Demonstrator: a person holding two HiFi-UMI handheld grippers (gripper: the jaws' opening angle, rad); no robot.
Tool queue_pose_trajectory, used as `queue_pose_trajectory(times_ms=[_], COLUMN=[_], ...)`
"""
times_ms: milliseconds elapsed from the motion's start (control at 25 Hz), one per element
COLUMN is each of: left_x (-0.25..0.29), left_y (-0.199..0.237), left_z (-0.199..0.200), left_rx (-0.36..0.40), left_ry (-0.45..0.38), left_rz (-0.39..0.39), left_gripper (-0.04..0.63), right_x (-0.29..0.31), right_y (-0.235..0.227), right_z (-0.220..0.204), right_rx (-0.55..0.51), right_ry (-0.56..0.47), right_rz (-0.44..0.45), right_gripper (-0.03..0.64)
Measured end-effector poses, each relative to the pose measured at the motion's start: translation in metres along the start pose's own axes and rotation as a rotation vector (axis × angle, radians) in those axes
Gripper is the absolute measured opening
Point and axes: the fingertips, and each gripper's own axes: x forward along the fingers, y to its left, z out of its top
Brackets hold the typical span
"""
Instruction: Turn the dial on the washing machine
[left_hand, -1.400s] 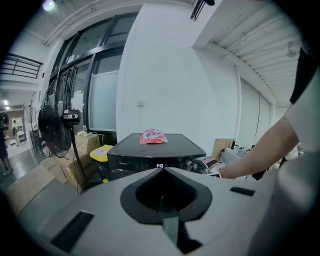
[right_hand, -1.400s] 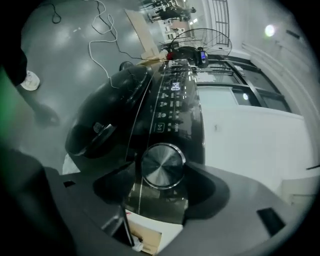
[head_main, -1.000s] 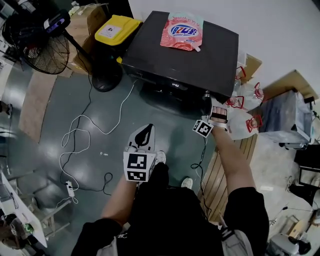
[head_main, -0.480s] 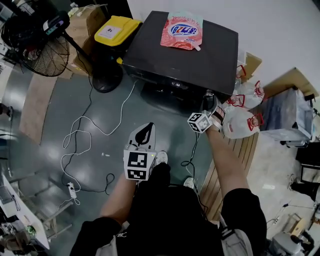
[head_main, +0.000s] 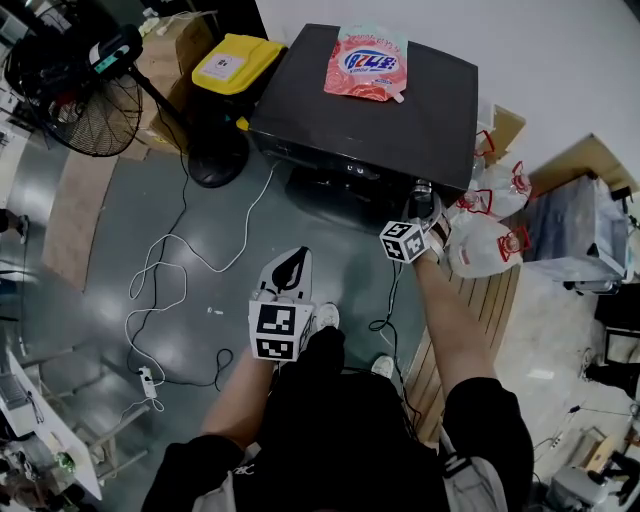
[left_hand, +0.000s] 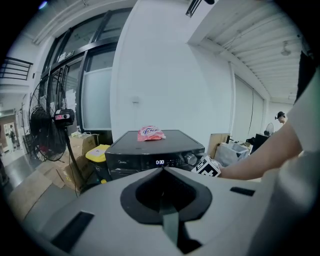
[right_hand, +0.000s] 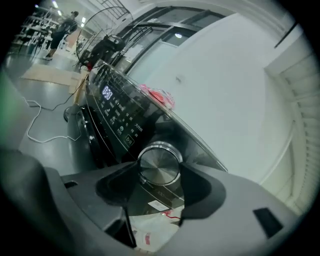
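The turn looks under way rather than finished: the right gripper (right_hand: 160, 168) is rolled to one side, its jaws set wide and pressed on either flank of the dial (right_hand: 159, 163). The dial sits at the right end of the washing machine's (head_main: 360, 110) front panel, and how much turning is left I cannot tell. The left gripper (left_hand: 162, 172) hangs well short of the machine, jaws together on nothing.

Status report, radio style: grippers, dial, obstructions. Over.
Right hand-held gripper clamped on dial. Left hand-held gripper shut, empty. Pink pouch on machine top, clear of dial.
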Motion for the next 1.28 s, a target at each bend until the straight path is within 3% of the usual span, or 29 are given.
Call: queue_pose_trajectory(times_ms=[280, 720, 880, 1040, 1280], left_x=[0.0, 0.001, 0.002, 0.002, 0.001], left_y=[0.001, 0.001, -0.002, -0.006, -0.006], left_z=[0.002, 0.004, 0.006, 0.005, 0.007], left_rx=[0.01, 0.02, 0.026, 0.031, 0.044], left_ry=[0.002, 0.002, 0.004, 0.008, -0.002], left_rz=[0.003, 0.004, -0.002, -0.007, -0.005], left_gripper=[0.012, 0.012, 0.012, 0.012, 0.012], right_x=[-0.003, -0.005, -0.005, -0.002, -0.003], right_y=[-0.004, -0.005, -0.006, -0.009, -0.011], right_z=[0.001, 0.002, 0.003, -0.001, 0.001], right_rx=[0.255, 0.339, 0.481, 0.711, 0.773], right_ry=[0.039, 0.038, 0.046, 0.032, 0.032], right_rz=[0.089, 0.127, 0.201, 0.291, 0.317], right_gripper=[0.268, 0.268, 0.268, 0.268, 0.267])
